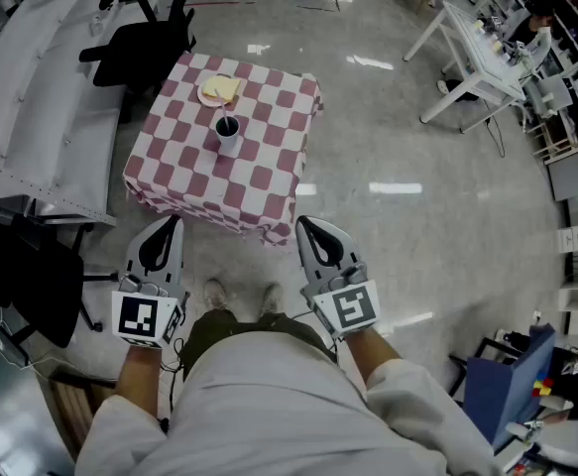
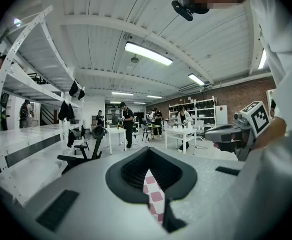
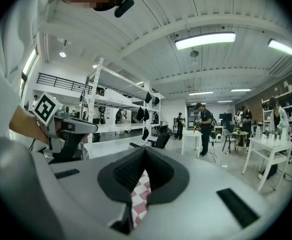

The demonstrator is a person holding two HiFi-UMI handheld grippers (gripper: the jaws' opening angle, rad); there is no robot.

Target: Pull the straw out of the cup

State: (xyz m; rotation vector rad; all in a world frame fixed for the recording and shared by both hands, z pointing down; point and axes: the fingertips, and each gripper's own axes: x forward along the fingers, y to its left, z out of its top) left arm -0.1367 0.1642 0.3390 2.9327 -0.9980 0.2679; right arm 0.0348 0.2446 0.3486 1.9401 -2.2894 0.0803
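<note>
Close at the person's waist, the left gripper (image 1: pixel 175 222) and right gripper (image 1: pixel 302 224) sit side by side, aimed almost level at the table. Each has its jaws closed together on nothing, likely a ready pose before any reach. Well ahead on the checkered table (image 1: pixel 259 181), the cup (image 1: pixel 227 139) stands upright with the straw (image 1: pixel 225 125) in it, and a plate (image 1: pixel 205 95) lies just beyond.

Head view steeply down; gripper views near-level; checkered table (image 1: pixel 269 177) in all.
</note>
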